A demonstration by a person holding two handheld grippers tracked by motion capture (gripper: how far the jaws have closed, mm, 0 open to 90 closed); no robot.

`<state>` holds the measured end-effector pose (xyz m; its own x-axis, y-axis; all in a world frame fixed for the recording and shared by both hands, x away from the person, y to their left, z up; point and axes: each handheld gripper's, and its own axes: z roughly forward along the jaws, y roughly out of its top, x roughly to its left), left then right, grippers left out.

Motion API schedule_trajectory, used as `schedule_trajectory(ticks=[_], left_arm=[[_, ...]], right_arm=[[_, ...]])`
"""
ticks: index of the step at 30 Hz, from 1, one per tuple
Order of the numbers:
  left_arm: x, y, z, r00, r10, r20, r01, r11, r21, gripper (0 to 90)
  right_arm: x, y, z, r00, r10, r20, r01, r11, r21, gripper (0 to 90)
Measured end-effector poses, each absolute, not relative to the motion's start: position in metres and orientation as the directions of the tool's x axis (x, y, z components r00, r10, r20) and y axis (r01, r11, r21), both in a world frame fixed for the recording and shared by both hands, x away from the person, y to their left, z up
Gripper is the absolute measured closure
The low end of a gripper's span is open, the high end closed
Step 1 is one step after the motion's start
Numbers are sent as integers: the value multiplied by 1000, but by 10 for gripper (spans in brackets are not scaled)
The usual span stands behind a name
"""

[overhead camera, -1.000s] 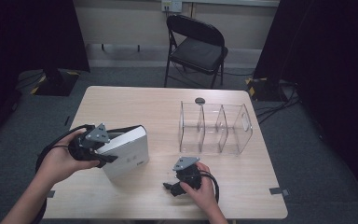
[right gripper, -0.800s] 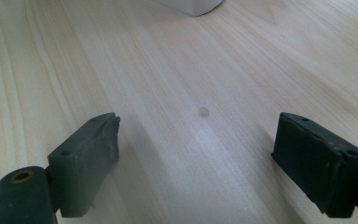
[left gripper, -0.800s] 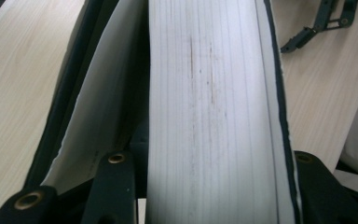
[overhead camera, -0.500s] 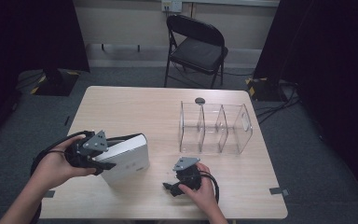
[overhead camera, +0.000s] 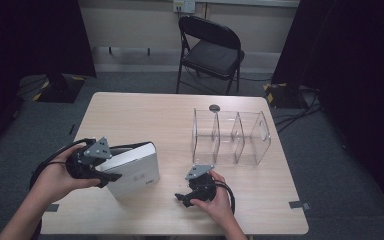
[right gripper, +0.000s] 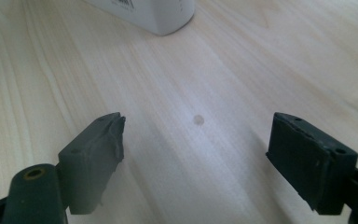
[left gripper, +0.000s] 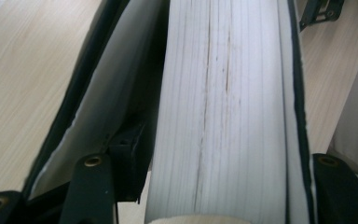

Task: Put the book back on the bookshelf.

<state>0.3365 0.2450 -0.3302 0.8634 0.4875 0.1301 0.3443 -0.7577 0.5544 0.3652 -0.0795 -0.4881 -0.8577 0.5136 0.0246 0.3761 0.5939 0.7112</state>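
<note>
A thick white book (overhead camera: 136, 169) rests tilted on the wooden table (overhead camera: 145, 115) at the front left. My left gripper (overhead camera: 112, 172) holds around its open edge. In the left gripper view the page block (left gripper: 223, 107) stands between the jaws, and the front cover (left gripper: 98, 102) falls away to the left. One jaw sits inside that cover with a dark gap to the pages. These jaws have just been opening, so the grip is loose. My right gripper (overhead camera: 181, 196) lies on the table at the front middle, open (right gripper: 196, 154). Its jaws have just closed slightly with nothing between them.
A clear acrylic organizer (overhead camera: 230, 137) with three compartments stands at the right middle of the table. A small black disc (overhead camera: 214, 107) lies behind it. A black folding chair (overhead camera: 210, 47) stands beyond the far edge. The book's corner (right gripper: 154, 14) lies ahead of the right gripper.
The book has come down from a steep tilt to lie lower on the table, and the left hand has sunk a little with it. The right hand has kept still.
</note>
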Motion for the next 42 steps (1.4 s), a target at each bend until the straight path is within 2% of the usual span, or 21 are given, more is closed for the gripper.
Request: schedule_trajectory(ticks=[7,17,26,33,42], left_arm=[[333,252,-335,858,501,110,362,-743,564,335],[323,273,-342,848,523,88,381,-716,585,287],[315,287,-362,832,551,58,409,-682,607,233],[306,298,-379,816,578,31,430,-642,635,223],[302,313,-410,799,602,5,468,-626,623,226]], right_arm=[[369,-68,-464,-887,461,-14,321,638,700,180],[370,-46,-456,-920,389,-42,269,707,654,197],[374,-42,-443,-928,372,-23,262,695,669,205],[377,-39,-427,-934,356,-29,243,694,678,204],[380,-34,-414,-947,320,-34,214,707,675,207]])
